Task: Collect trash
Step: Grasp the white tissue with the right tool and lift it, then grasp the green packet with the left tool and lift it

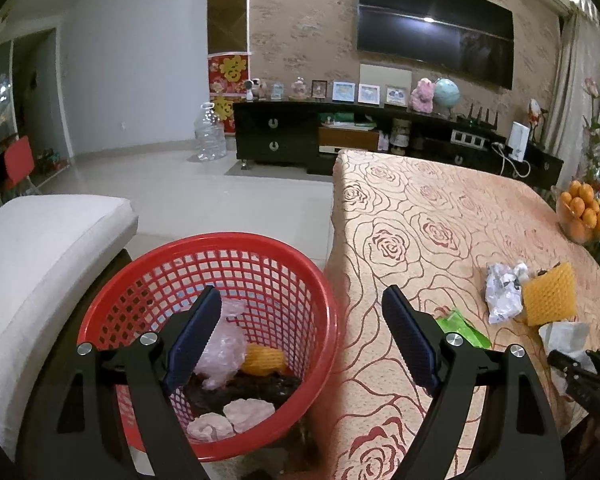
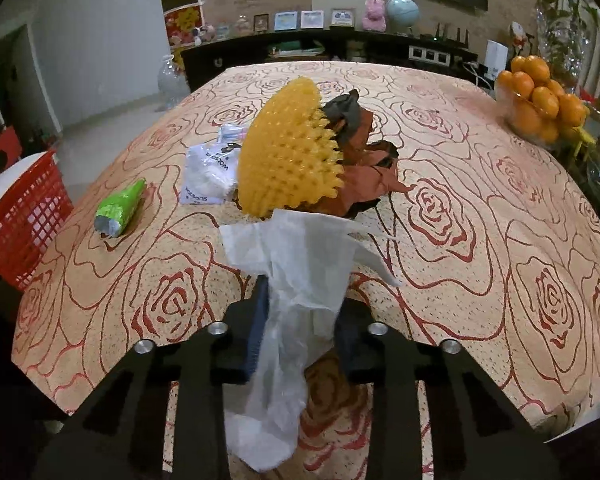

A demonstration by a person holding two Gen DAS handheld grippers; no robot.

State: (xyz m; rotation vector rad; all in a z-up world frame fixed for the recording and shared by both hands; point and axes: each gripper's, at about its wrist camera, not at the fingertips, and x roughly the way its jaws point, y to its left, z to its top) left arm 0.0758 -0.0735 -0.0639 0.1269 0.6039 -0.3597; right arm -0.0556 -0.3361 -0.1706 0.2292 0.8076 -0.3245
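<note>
My left gripper point(image 1: 300, 312) is open and empty, held above the red mesh basket point(image 1: 296, 264), which holds a pink plastic bag point(image 1: 226, 348), a yellow foam net, dark scraps and pink wads. My right gripper point(image 2: 300, 304) is shut on a white tissue point(image 2: 300, 264) just above the rose-patterned tablecloth point(image 2: 480, 208). Beyond it lie a yellow foam fruit net point(image 2: 288, 152), brown crumpled paper point(image 2: 364, 168), a white printed wrapper point(image 2: 208, 172) and a green wrapper point(image 2: 120, 208). The same pile shows in the left wrist view point(image 1: 540, 300).
A bowl of oranges point(image 2: 540, 104) stands at the table's far right edge. The basket sits beside the table's left edge next to a white cushioned seat point(image 1: 40, 272). A dark TV cabinet point(image 1: 340, 136) and a water jug point(image 1: 210, 132) stand across the tiled floor.
</note>
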